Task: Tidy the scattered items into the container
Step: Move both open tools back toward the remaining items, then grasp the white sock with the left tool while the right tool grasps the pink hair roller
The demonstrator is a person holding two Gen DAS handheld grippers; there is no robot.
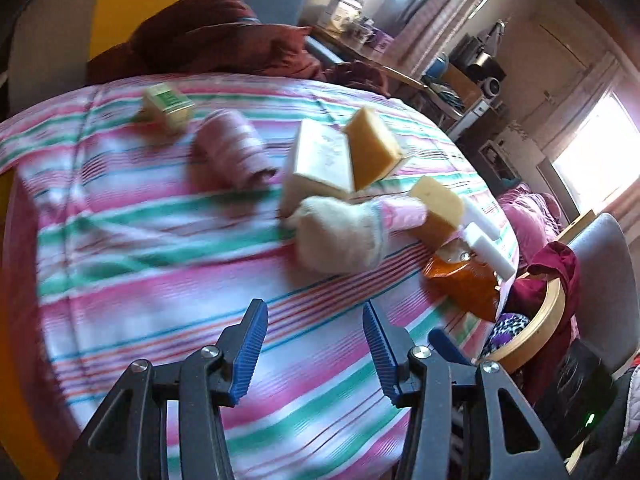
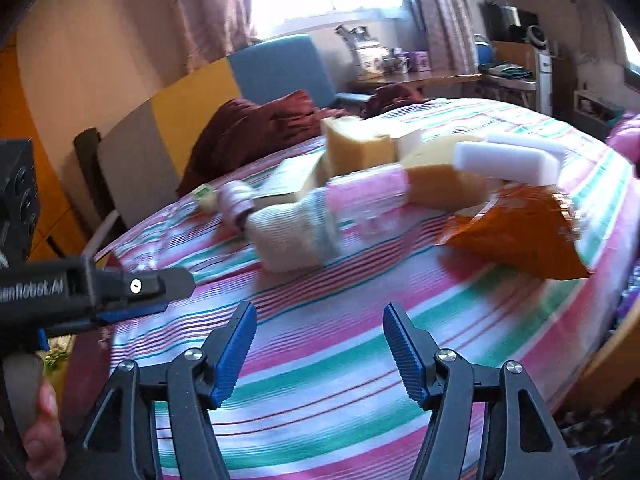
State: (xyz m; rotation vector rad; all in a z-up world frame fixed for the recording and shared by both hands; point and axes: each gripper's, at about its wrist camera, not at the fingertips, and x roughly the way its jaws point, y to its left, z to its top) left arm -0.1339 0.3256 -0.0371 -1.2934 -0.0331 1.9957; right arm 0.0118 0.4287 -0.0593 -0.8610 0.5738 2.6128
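Note:
Scattered items lie on a striped bedspread [image 1: 160, 240]. From left to right they are a small green box [image 1: 166, 106], a rolled pink sock [image 1: 232, 152], a cream box [image 1: 316, 160], a yellow sponge [image 1: 372, 148], a fluffy white sock [image 1: 340, 236], a tan sponge [image 1: 438, 210], white foam blocks [image 1: 488, 248] and an orange packet [image 1: 468, 280]. A round wooden-rimmed basket [image 1: 556, 312] stands at the bed's right edge. My left gripper [image 1: 314, 320] hangs open over bare bedspread, short of the white sock. My right gripper [image 2: 320, 320] is open too, with the white sock [image 2: 296, 232] and orange packet [image 2: 516, 232] ahead.
Dark red bedding [image 1: 216, 36] is heaped at the far side of the bed. A cluttered desk [image 2: 416, 76] and shelves stand under the windows. The basket holds red and patterned fabric [image 1: 508, 328]. The left gripper [image 2: 176, 292] and a hand [image 2: 44, 432] show at the right view's left edge.

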